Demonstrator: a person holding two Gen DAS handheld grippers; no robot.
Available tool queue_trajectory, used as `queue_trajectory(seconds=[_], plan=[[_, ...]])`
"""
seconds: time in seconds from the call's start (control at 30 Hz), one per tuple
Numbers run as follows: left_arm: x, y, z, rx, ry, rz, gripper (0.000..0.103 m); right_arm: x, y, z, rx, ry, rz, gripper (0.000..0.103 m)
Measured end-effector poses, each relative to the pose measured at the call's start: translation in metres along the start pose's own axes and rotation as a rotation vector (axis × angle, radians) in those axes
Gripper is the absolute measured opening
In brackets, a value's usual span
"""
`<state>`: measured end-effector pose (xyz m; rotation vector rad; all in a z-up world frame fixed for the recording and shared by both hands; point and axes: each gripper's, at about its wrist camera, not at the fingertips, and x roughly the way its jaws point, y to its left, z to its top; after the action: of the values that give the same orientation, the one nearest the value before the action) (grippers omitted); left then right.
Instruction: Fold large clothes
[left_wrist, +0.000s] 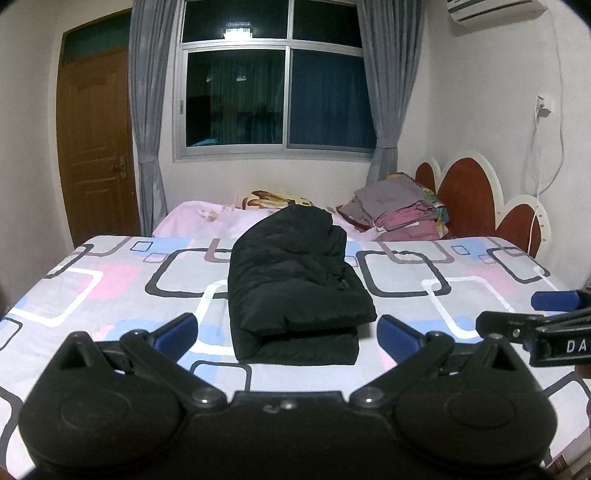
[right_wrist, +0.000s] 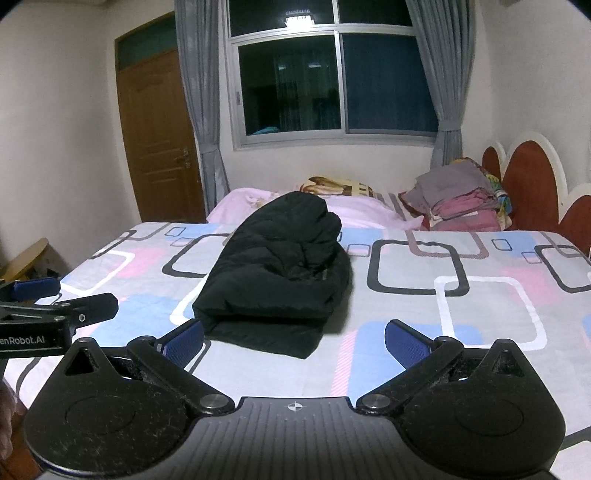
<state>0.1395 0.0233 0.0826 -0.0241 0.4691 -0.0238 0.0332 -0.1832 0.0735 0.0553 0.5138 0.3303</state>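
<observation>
We're in a home bedroom here: a wide bed (left_wrist: 110, 280) under a sheet printed with rounded squares fills our view, its red and white petal-shaped headboard (left_wrist: 476, 199) off to the right. Behind it we see a dark night window (left_wrist: 273, 96) flanked by grey curtains (left_wrist: 146, 110), a brown wooden door (left_wrist: 96, 147) on the left, a wall air conditioner (left_wrist: 491, 9) up high, and a stack of folded clothes (right_wrist: 461, 203) near the headboard.

Bedroom at night, lit from indoors.
A bed (left_wrist: 480, 295) with a square-patterned sheet faces a dark window (left_wrist: 273, 99) hung with grey curtains (left_wrist: 146, 122); a brown door (left_wrist: 96, 147) stands left, a red-and-white headboard (left_wrist: 476, 199) right, an air conditioner (left_wrist: 487, 9) above.
</observation>
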Motion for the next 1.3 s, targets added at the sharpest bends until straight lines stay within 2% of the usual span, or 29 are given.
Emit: queue_trajectory(seconds=[1.3], plan=[[-0.0066,0.0073,0.0013,0.003,-0.028,-0.018,0.103,-0.0045,0.0018,0.0039,-0.011,-0.003,-0.010,0.103]])
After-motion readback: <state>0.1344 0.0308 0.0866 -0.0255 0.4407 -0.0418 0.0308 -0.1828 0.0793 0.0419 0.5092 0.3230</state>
